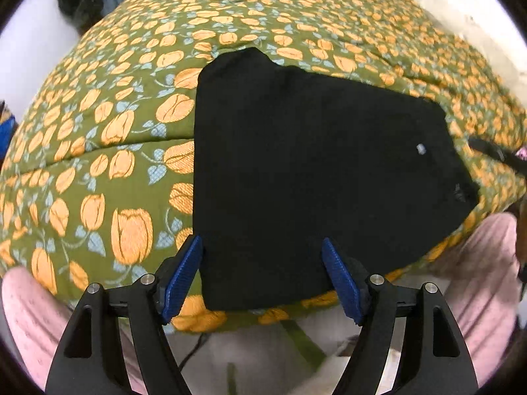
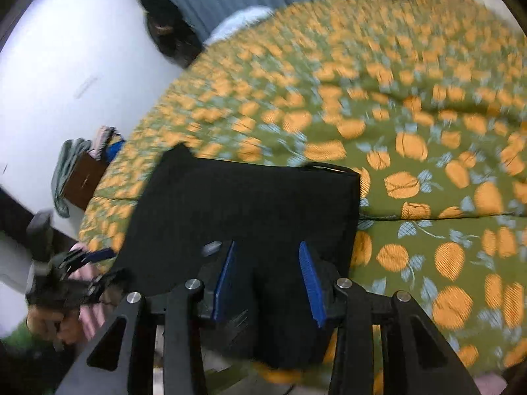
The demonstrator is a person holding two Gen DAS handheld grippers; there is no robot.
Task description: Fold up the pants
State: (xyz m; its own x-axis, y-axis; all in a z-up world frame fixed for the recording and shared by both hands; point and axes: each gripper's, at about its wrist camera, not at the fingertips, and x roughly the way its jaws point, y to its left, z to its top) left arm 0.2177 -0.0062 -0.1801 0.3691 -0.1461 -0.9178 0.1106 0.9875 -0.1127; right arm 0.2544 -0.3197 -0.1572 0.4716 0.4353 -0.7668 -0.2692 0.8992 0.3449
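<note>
Both grippers spread over the folded pants [image 1: 313, 171] on the bed [image 1: 115, 131]: left gripper [image 1: 262, 263], right gripper [image 2: 268, 263]. A finger could snag, undoing my fold.

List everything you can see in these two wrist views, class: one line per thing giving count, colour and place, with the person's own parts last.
pants: one, black, folded into a compact shape, lying flat on the bedspread near its front edge
bedspread: one, olive green with orange tulips and pale blue leaves, covering the bed
pillow: one, pale blue-white, at the far end of the bed
wooden stand: one, brown, beside the bed by the white wall, with clothes heaped on it
left gripper: one, black with blue pads, jaws open, over the pants' near edge
right gripper: one, black with blue pads, jaws apart over the pants, gripping nothing
legs: two, in pink, at the bed's edge
</note>
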